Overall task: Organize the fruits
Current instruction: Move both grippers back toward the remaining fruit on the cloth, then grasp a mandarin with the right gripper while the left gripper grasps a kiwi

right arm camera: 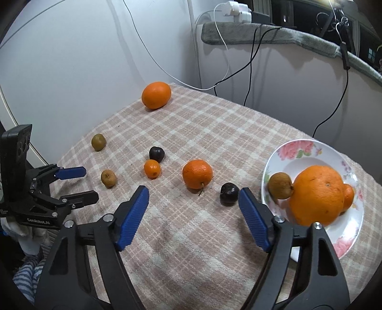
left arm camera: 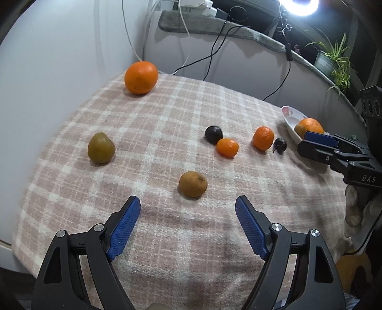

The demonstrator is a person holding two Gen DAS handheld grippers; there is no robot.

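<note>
My left gripper (left arm camera: 187, 202) stands open and empty over the checked cloth, a small brown fruit (left arm camera: 193, 184) just beyond its fingertips. To the left lies a greenish kiwi (left arm camera: 101, 147), and a big orange (left arm camera: 141, 77) sits at the far edge. My right gripper (right arm camera: 193, 193) is open too, holding nothing. Ahead of it rests a medium orange (right arm camera: 197, 174), and a dark plum (right arm camera: 229, 190) lies beside its right finger. A small tangerine (right arm camera: 152, 168) and a second plum (right arm camera: 156, 153) lie mid-table. The flowered plate (right arm camera: 298, 147) holds a large orange (right arm camera: 317, 195), a brown kiwi (right arm camera: 280, 186) and a smaller orange.
The table stands against a white wall (left arm camera: 59, 47). Cables (right arm camera: 248, 66) hang down behind its far edge. A grey padded ledge (right arm camera: 286, 35) runs behind, with a potted plant (left arm camera: 334, 59) and a ring lamp (left arm camera: 300, 6). A gloved hand (left arm camera: 358, 209) grips the right tool.
</note>
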